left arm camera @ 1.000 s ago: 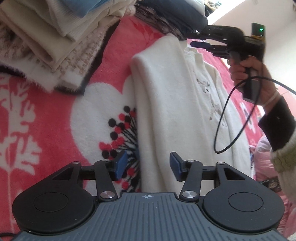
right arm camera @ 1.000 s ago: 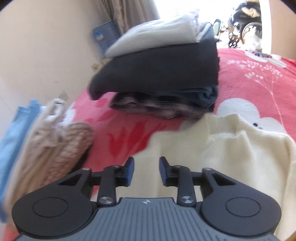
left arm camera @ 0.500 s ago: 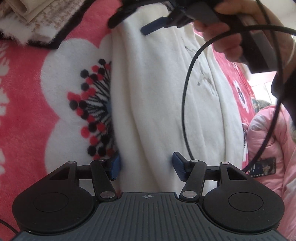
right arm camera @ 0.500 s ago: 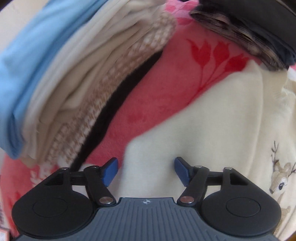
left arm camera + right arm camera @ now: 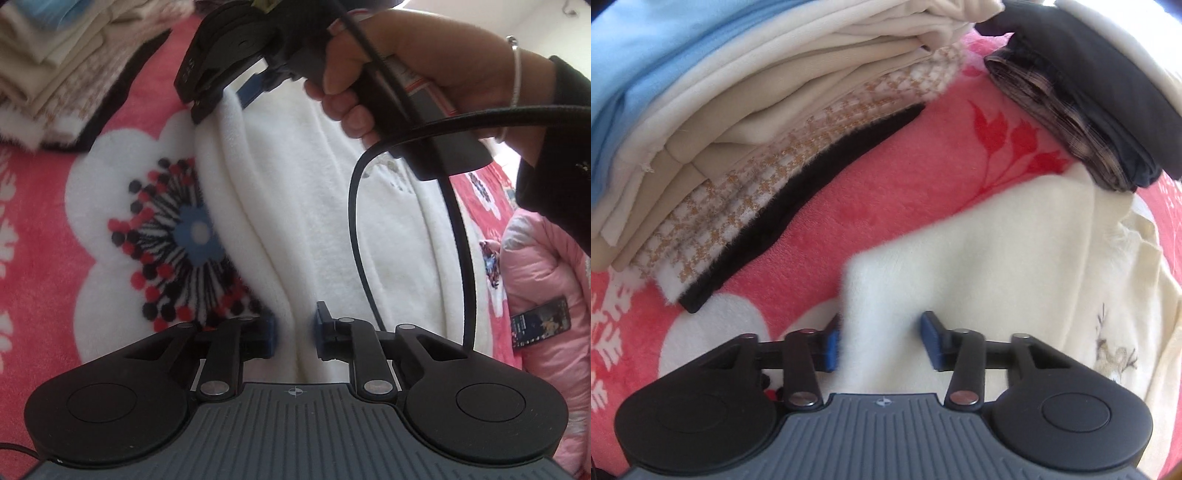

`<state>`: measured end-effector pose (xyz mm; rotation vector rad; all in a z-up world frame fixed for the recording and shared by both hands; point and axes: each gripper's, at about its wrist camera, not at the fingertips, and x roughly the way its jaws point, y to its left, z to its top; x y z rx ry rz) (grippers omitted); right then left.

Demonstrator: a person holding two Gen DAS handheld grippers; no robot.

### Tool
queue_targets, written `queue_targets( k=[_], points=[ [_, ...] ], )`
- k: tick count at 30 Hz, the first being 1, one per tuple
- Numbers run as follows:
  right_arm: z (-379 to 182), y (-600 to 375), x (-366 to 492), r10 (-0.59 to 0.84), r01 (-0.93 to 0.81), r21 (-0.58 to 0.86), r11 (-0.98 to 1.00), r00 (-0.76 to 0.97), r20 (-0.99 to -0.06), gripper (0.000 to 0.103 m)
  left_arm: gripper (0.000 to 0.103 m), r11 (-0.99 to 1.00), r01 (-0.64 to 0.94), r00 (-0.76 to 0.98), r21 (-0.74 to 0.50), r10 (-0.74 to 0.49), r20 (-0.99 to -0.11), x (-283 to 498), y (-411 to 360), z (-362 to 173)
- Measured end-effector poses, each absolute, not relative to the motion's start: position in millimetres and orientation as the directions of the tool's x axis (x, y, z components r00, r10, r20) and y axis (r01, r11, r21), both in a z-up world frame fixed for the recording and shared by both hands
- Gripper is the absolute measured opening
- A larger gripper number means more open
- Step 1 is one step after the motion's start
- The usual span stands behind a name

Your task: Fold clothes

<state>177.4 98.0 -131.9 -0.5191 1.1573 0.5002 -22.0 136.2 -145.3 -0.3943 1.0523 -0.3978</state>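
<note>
Left tool (image 5: pixel 293 330) closing on cream sweater (image 5: pixel 295 206) fold; right tool (image 5: pixel 880 339) closing astride sweater edge. Risk: shallow bite, fleece slips out.

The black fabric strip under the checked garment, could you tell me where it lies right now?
In the right wrist view, the black fabric strip lies left of centre on the pink floral blanket, beneath the beige-and-white checked garment.
</note>
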Motion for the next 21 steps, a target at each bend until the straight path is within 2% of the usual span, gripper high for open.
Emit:
queue_targets(
  k=[4, 7, 11, 14, 16, 19, 21],
  points=[
    [-130, 93, 179, 0.129, -0.597, -0.101, 0.795, 0.330, -0.935, 0.023, 0.018, 0.870, 0.144, 0.448, -0.472, -0.483, -0.753, -23, 133, -141],
    [-131, 91, 181, 0.146, -0.587, -0.087, 0.805, 0.338, -0.930, 0.020, 0.017, 0.876, 0.144, 0.457, -0.461, -0.472, -0.754, -27, 136, -139],
    [-131, 87, 177, 0.160, -0.581, -0.073, 0.811, 0.340, -0.927, 0.020, 0.017, 0.883, 0.148, 0.461, -0.445, -0.460, -0.759, -22, 133, -138],
    [-132, 92, 176, 0.153, -0.585, -0.074, 0.808, 0.329, -0.932, 0.035, 0.018, 0.887, 0.154, 0.460, -0.435, -0.454, -0.763, -21, 121, -142],
    [-132, 97, 173, 0.151, -0.595, -0.072, 0.800, 0.317, -0.936, 0.052, 0.018, 0.887, 0.157, 0.460, -0.433, -0.454, -0.763, -20, 119, -143],
    [-138, 108, 162, 0.116, -0.643, -0.139, 0.753, 0.338, -0.934, 0.058, 0.018, 0.890, 0.157, 0.455, -0.429, -0.450, -0.768, -19, 119, -145],
    [-135, 108, 159, 0.121, -0.657, -0.156, 0.737, 0.356, -0.927, 0.059, 0.020, 0.890, 0.141, 0.438, -0.433, -0.448, -0.779, -17, 125, -146]
  ],
)
